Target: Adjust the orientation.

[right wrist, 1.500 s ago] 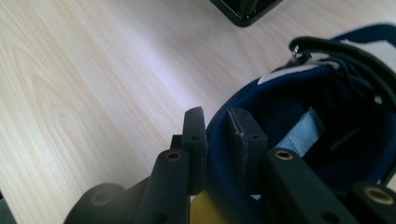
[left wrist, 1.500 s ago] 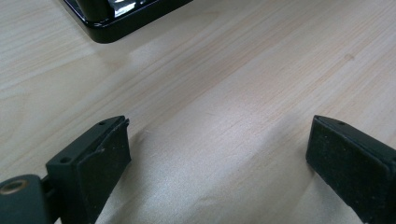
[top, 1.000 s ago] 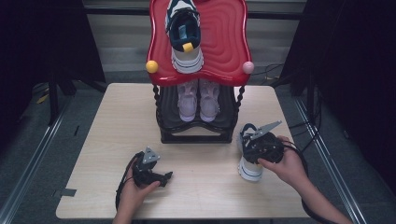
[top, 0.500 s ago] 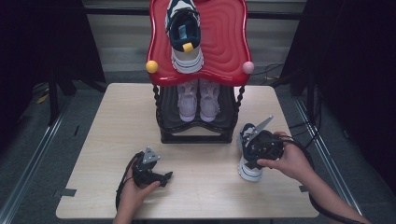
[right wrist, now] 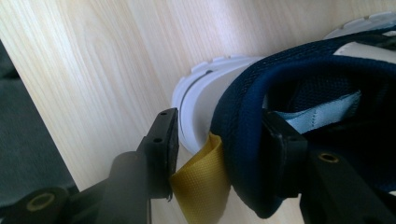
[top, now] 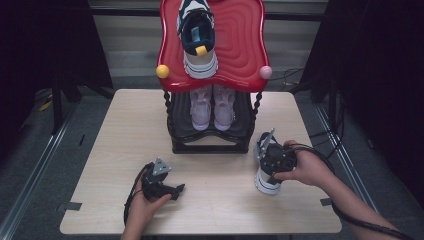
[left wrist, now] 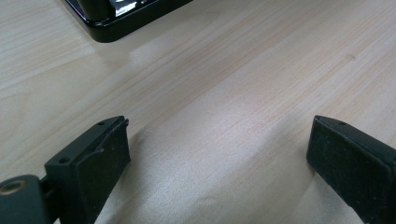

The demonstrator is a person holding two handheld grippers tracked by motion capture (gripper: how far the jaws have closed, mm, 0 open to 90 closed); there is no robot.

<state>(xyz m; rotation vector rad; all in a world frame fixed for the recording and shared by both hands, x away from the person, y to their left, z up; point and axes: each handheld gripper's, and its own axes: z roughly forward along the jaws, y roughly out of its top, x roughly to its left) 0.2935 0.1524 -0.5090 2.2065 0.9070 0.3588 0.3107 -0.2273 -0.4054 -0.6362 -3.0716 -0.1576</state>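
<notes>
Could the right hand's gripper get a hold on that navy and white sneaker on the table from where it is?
Probably yes. The right gripper already straddles the heel of the navy and white sneaker: one of its fingers sits outside by the yellow pull tab, the other inside the collar. Nothing blocks it.

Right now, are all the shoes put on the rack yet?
Not yet. One navy shoe already sits on the red top shelf, and a pink pair is on the lower shelf. The matching navy shoe is on the table; the right gripper straddles its heel collar, jaws just closing. It still has to be lifted up. The left gripper rests open.
</notes>
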